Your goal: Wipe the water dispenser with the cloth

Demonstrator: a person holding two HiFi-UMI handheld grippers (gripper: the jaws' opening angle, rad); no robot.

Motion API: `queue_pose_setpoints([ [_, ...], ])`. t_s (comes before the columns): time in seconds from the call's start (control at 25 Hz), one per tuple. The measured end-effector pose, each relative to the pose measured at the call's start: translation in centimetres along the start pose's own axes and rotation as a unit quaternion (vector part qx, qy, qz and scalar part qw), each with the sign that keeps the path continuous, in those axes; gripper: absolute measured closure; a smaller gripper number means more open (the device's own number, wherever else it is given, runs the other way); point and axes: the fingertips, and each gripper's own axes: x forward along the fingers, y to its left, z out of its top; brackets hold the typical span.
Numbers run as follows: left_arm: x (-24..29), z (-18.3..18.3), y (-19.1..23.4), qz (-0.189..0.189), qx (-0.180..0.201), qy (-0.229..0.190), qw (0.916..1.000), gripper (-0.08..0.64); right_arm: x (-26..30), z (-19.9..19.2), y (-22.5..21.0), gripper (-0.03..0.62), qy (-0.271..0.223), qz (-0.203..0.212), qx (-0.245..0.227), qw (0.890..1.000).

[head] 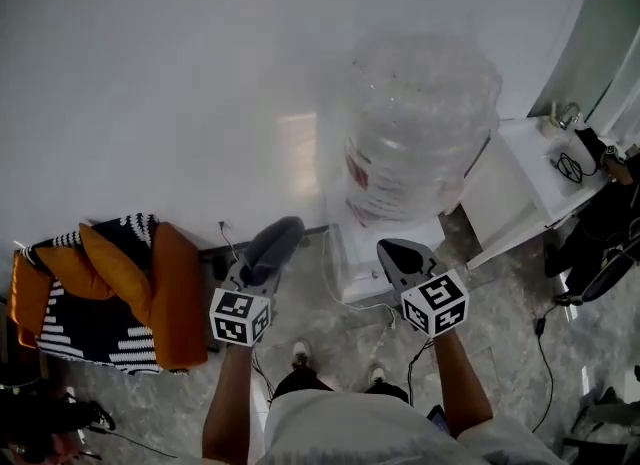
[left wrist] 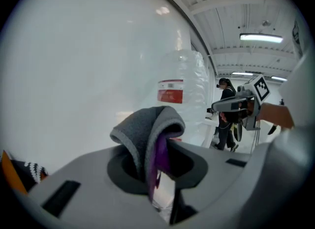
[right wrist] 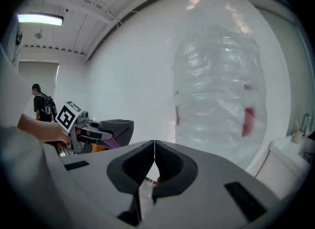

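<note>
Before ribbed clear dispenser bottle (head: 420, 123), folded grey cloth (left wrist: 147, 129) in left gripper (left wrist: 160, 171)

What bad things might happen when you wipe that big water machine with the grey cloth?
1. The cloth is only pinched at a fold in the left gripper, with most of it bunched loose above. Hard rubbing might tug it free.
2. The big bottle sits on top of the dispenser. A strong sideways push up high could perhaps make it wobble.
</note>
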Motion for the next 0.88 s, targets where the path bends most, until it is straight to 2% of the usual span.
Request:
queue_pose_setpoints([
  [0.16,3.9,-0.6,3.0,-0.038,0.002,0.011,0.9992,0.485,2.9,-0.3,-0.4,0.577,0.017,-0.044,0.017,0.999],
  [0.4,8.8,-3.5,5.9,-0.085,-0.008,0.037,0.9956,0.485,5.7,-2.3,-0.2,0.577,0.052,-0.089,0.039,0.994],
  [0.68,13.6,-7.3,9.7,-0.102,-0.051,0.069,0.9911,0.485,8.3,-4.9,-0.9,0.577,0.099,-0.135,0.066,0.984],
  [0.88,17.5,-9.2,11.1,-0.109,-0.091,0.073,0.9872,0.485,10.0,-6.2,-1.7,0.577,0.122,-0.152,0.083,0.977],
])
